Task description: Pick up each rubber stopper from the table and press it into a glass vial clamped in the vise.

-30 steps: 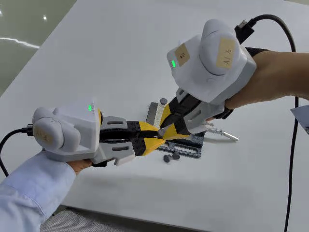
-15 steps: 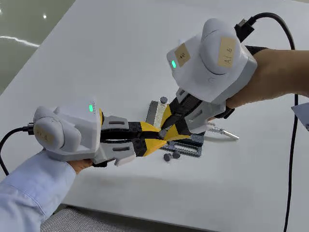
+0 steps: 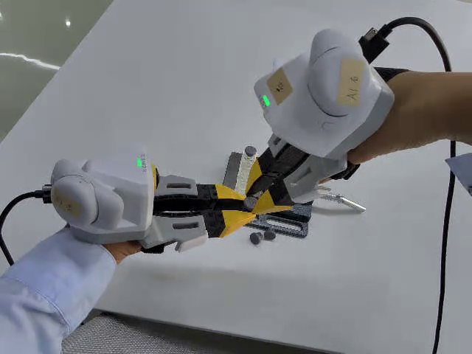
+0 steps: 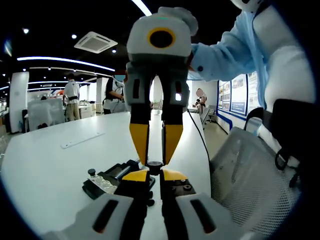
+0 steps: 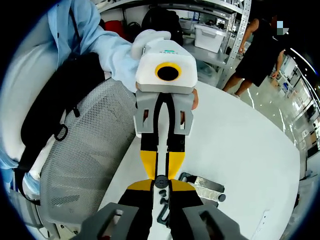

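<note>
Hardly anything has shifted in the last second: both tools stay tip to tip above the vise (image 3: 291,220). The left tool (image 4: 154,175) and right tool (image 5: 161,187) have their jaws almost closed around one stopper (image 3: 251,200) between them, and we cannot tell which has the hold. The vise lies just beneath the tips, nearer the right tool. Its vial (image 3: 245,168) looks upright and already plugged. Two loose stoppers (image 3: 255,238) rest on the desk (image 3: 184,88) just beside the vise. The crossed jaws hide any open vial.
</note>
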Demonstrator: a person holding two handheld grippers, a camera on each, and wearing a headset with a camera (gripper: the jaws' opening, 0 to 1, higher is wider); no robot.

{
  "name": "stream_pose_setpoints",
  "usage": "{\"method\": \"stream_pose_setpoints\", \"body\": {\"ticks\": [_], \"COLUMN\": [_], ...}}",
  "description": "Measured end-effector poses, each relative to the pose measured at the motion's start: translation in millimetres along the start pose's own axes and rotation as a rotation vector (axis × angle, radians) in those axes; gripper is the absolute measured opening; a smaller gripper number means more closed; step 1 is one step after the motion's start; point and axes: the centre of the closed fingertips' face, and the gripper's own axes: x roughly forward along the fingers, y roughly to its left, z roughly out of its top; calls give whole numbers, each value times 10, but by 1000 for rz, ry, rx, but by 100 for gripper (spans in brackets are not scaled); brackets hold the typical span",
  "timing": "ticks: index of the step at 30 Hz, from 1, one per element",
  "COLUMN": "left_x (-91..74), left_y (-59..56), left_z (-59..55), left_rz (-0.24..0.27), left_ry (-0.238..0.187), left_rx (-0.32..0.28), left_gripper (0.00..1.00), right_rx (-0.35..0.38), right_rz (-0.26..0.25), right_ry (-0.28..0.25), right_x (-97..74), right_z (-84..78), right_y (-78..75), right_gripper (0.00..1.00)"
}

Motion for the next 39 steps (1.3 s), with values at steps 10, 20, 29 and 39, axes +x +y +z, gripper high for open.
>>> {"method": "stream_pose_setpoints", "body": {"ticks": [10, 20, 29, 39], "left_x": [17, -4, -67, -122], "left_y": [-24, 52, 206, 326], "left_z": [-10, -32, -114, -154], "left_rz": [-7, 30, 102, 162], "left_ry": [4, 7, 34, 42], "left_rx": [21, 3, -17, -27], "left_gripper": [2, 3, 16, 31], "right_rx": [16, 25, 78, 154], "right_rz": [13, -8, -54, -129], "right_ry": [20, 36, 50, 84], "right_x": [2, 33, 4, -2], "right_z": [-2, -27, -152, -358], "right_y": [38, -52, -269, -597], "right_gripper": [7, 7, 7, 6]}}
